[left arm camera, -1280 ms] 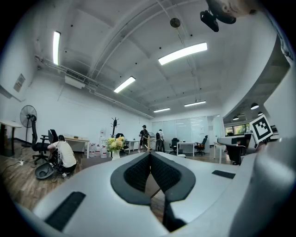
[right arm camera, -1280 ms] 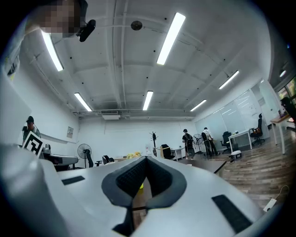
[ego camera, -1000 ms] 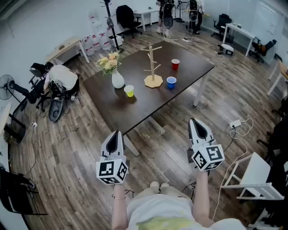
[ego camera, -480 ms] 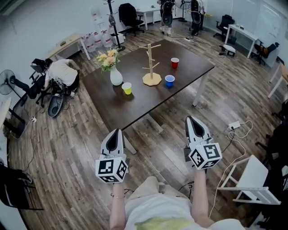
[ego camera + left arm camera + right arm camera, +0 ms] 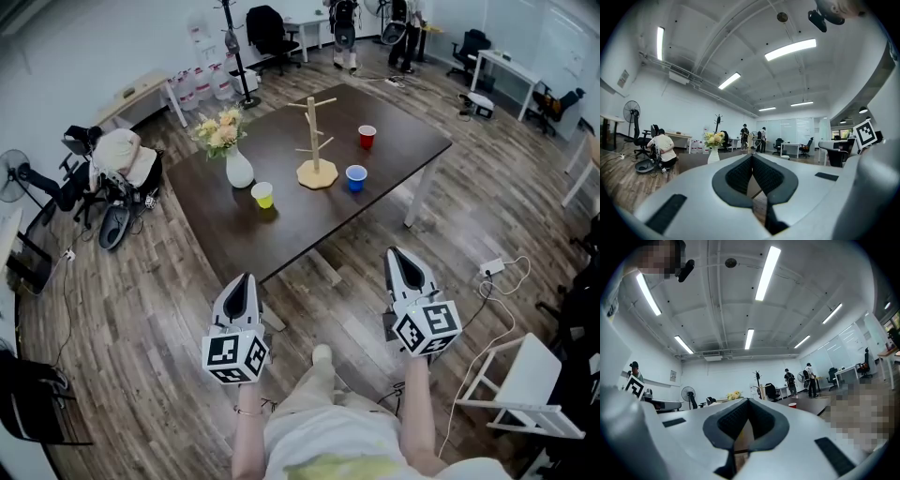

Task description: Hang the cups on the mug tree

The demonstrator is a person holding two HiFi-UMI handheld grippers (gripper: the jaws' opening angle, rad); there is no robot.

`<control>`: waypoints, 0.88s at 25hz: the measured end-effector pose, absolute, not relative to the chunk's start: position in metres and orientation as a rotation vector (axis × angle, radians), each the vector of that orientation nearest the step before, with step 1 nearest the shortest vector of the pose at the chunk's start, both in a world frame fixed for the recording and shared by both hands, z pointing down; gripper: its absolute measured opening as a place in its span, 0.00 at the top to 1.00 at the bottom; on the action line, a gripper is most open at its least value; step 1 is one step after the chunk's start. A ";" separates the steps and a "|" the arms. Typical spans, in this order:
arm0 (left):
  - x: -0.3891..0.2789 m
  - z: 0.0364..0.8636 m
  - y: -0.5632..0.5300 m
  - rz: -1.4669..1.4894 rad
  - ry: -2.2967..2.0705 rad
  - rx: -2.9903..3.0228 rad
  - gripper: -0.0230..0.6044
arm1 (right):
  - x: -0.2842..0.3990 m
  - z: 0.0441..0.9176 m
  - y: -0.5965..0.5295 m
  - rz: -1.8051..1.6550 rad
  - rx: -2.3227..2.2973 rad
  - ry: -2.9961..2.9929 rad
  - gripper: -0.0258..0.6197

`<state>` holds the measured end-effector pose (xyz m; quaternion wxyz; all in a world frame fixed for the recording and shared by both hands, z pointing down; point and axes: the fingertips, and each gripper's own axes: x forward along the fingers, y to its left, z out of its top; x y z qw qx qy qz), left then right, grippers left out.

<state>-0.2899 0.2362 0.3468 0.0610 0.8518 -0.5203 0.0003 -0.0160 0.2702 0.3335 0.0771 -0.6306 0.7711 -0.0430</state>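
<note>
Mug tree on table | left gripper, right gripper level — jaws closed, empty

Wood mug tree stands up straight w/ bare pegs on the dark table, & 3 cups sit open side up, none hung: blue cup just right of its base, red cup behind that, yellow cup off to the left.

Vase: white, holding flowers, on the dark worktop's left part.
Floor fan: far left, by the wall.
White chair: lower right.
</note>
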 end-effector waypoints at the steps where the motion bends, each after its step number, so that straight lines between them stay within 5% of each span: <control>1: -0.288 0.348 0.227 -0.002 -1.570 2.576 0.93 | -0.015 0.335 0.262 -0.129 -1.890 2.312 0.93; 22: -0.247 0.362 0.049 -0.008 -1.400 2.625 0.93 | 0.007 0.346 0.111 -0.161 -2.008 2.245 0.93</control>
